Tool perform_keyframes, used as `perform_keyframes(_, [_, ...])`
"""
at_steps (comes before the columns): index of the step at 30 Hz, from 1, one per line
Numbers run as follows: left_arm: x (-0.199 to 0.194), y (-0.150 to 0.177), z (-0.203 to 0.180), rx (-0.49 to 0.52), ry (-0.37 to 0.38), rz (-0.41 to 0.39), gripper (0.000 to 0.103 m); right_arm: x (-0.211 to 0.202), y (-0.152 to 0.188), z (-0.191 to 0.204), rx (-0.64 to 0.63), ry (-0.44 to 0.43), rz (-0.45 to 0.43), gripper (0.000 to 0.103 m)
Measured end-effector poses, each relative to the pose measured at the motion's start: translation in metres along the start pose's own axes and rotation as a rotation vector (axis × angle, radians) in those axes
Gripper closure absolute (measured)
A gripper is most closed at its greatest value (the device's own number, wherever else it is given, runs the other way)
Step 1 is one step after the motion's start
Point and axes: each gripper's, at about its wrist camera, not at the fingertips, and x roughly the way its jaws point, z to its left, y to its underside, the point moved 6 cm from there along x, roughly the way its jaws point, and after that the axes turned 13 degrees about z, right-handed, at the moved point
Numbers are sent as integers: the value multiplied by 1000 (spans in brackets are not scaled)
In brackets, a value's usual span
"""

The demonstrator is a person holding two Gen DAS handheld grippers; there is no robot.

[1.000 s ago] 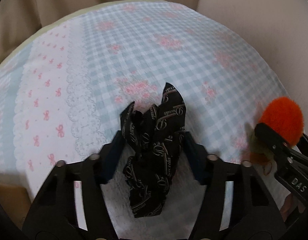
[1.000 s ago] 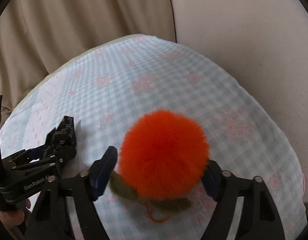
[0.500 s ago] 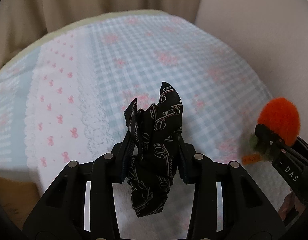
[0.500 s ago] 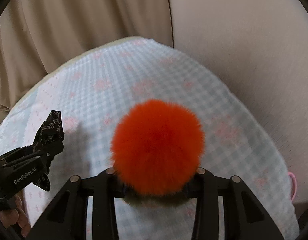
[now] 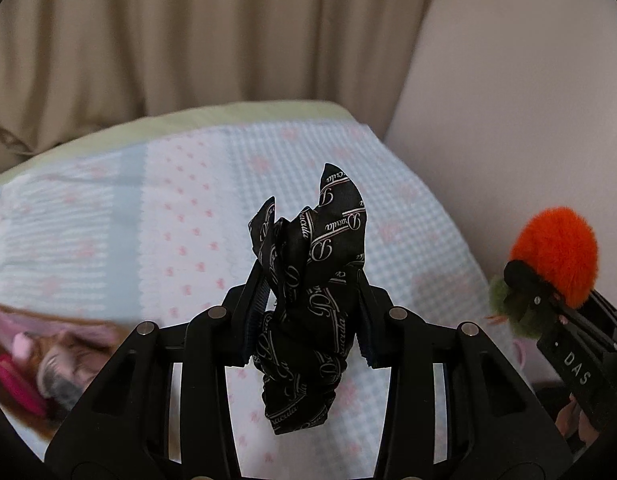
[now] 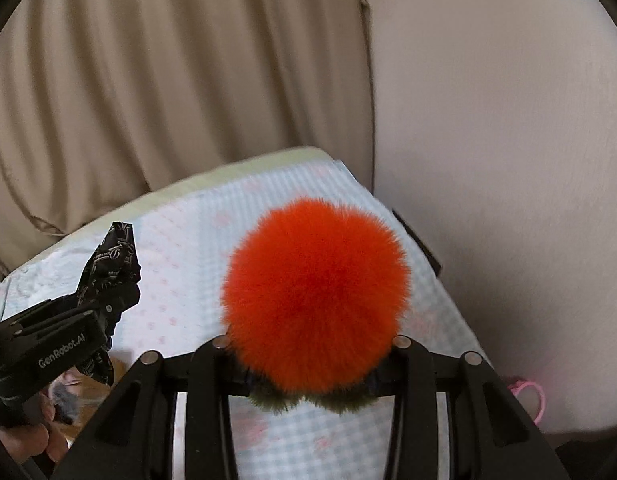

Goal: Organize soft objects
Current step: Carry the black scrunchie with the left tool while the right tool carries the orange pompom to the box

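Between tongs [image 6: 308, 364], fluffy orange pompom [image 6: 314, 296]

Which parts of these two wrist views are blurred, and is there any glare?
Left wrist: bedsheet and the box of items at lower left smeared; black printed scarf sharp. Right wrist: orange pompom sharp, sheet soft. No glare; fisheye bends the curtain.

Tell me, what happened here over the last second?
Both grippers closed and lifted their catch off the bed. The left gripper clamped the black printed scarf, which now hangs clear of the checked bedspread. The right gripper squeezed the orange pompom and raised it too. The bedspread and the beige curtain stayed put.
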Motion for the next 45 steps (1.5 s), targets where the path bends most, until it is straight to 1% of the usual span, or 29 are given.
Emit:
perform_keyframes(3, [-44,2,13,-36,-18,-20,68,-39,-2,30,-62,-34,0,67])
perform_keyframes(5, [-73,5,25,-63,-36,-34,68,-56,-2,50,-101,-61,8,67])
perform_keyframes(7, [-103,11,43,-93,-67,-51,68,-75,-1,76,-138,-108,12,67])
perform_keyframes(11, [-144,27,83,-147,-129,-62,68,-98,2,130,-214,-183,14,67])
perform_keyframes(16, [-175,53,150,-224,-184,-50,68,-109,11,201,-295,-253,31,67])
perform_keyframes(20, [-190,72,206,-264,-201,-29,68,-106,24,249,-325,-278,70,67])
perform_keyframes(24, [-191,88,256,-269,-205,5,68,-88,38,289,-307,-276,125,67])
perform_keyframes(27, [-188,97,290,-261,-194,31,68,-70,47,315,-288,-262,163,67])
perform_keyframes(30, [-175,101,320,-242,-172,68,68,-51,59,338,-262,-239,201,67])
perform_keyframes(34, [-146,103,347,-212,-144,127,68,-25,75,360,-245,-200,259,67])
perform_keyframes(37, [-122,107,358,-207,-116,174,68,-4,84,368,-243,-165,308,67])
perform_keyframes(40, [-97,112,361,-199,-86,223,68,18,94,370,-257,-122,365,67])
perform_keyframes(43, [-75,117,358,-182,-46,262,68,36,102,370,-267,-108,407,67])
perform_keyframes(45, [-56,121,355,-154,-47,307,68,44,109,368,-278,-106,427,67])
